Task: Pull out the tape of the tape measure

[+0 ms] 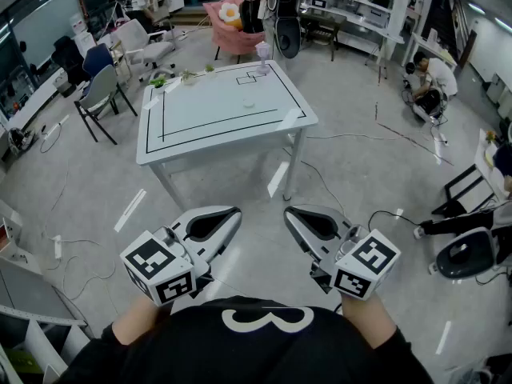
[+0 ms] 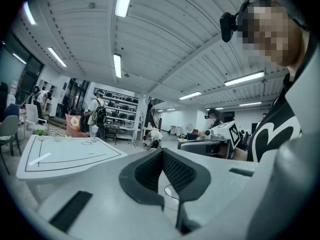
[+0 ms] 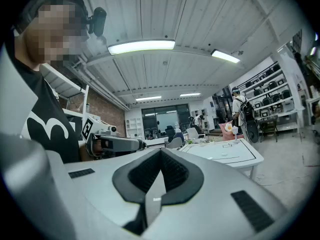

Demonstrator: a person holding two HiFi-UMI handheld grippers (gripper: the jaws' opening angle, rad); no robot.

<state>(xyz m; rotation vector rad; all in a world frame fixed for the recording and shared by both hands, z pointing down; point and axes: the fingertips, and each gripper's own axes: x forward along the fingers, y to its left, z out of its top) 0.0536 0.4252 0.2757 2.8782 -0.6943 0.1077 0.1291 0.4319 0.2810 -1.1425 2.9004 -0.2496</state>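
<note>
The left tongs (image 1: 234, 214) and the right tongs (image 1: 290, 212) are both closed with nothing between their jaws. They are held level, side by side, close to the person's chest and well short of the table (image 1: 160, 142). This looks like a ready pose, with no reach begun. Near the table's middle lies a small pale object (image 1: 249, 102), too small to name. The tape measure cannot be picked out with certainty.

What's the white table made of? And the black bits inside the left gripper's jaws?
The white table looks like smooth, glossy board, maybe laminate or painted wood: lights glint off its top. The black pads inside the left gripper look like matte rubber or soft plastic, with a fine bumpy grid.
</note>
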